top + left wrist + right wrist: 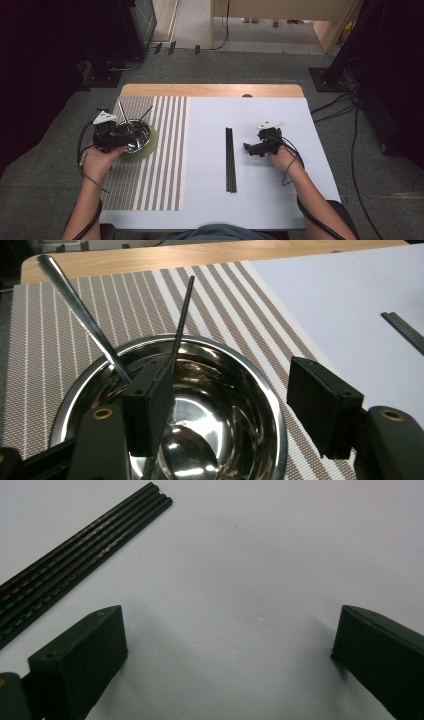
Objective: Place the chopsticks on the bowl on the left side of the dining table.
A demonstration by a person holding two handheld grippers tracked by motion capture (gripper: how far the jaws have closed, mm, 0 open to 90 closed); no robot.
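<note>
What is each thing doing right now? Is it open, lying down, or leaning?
Left gripper: open, over the bowl, holding nothing.
Right gripper: open, empty, over bare table.
Bowl: upright on the striped mat.
Spoon: leaning in the bowl, handle up.
Chopstick: leaning in the bowl.
Chopsticks: lying flat together on the table.

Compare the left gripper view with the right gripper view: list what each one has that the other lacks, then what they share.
Left gripper view alone: a steel bowl on a striped placemat, with a spoon and a black chopstick leaning in it, and the wooden table edge.

Right gripper view alone: the right gripper, open over bare sheet.

Both: the white sheet and the black chopsticks lying on it.
</note>
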